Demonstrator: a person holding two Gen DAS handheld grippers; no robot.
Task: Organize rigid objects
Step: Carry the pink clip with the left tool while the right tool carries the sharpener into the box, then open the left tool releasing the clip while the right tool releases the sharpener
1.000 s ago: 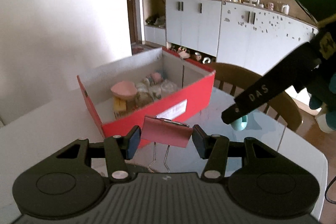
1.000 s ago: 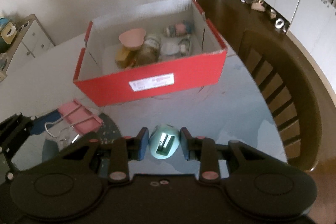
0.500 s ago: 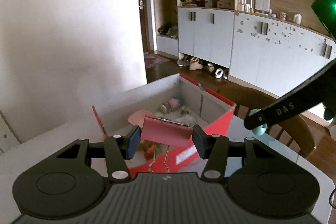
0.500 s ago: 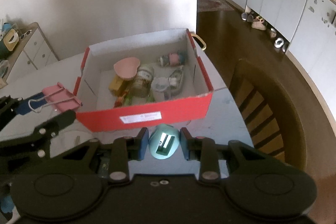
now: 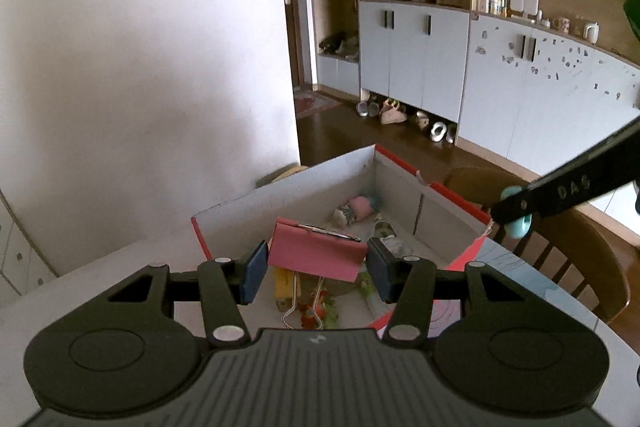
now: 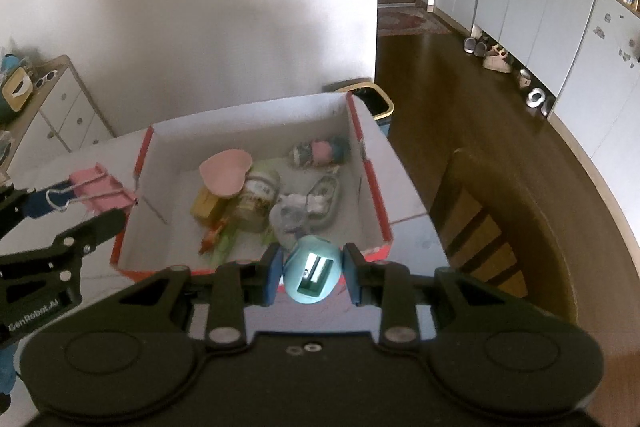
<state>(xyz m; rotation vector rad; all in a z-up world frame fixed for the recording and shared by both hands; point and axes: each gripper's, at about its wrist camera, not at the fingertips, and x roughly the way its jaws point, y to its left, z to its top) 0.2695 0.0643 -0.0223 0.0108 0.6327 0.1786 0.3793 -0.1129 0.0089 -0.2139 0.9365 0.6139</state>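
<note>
Both loads now up over the red box (image 6: 256, 263), where a second ago both hung short of its near wall above the table. Closer and lower in both views than before, interior wide open to the cameras: drop zone reached, or nearly so.

Left gripper (image 5: 316, 265) clamped on the pink binder clip (image 5: 316, 251), pads pressed against both ends of the pink body, wire handles dangling toward the camera. Seen from the right wrist, clip (image 6: 100, 189) riding just outside the box's left wall, level with the rim, not yet clearly inside. Pointed forward and gently down toward the box.

Right gripper (image 6: 313, 273) closed tight on the teal sharpener (image 6: 313, 273), blade slot facing the camera, held right at the box's near wall, just above the rim. Tilted steeply downward, looking straight into the box. From the left wrist, same gripper (image 5: 516, 219) poking in from the right, teal body peeking out under its tip beyond the box's far-right corner.

Inside the box already: pink heart dish (image 6: 226, 173), small jar (image 6: 256, 203), yellow block (image 6: 206, 207), other bits too jumbled to name.

Likely next: small push forward past the walls, then release. Clip needs the bigger shift inward.
</note>
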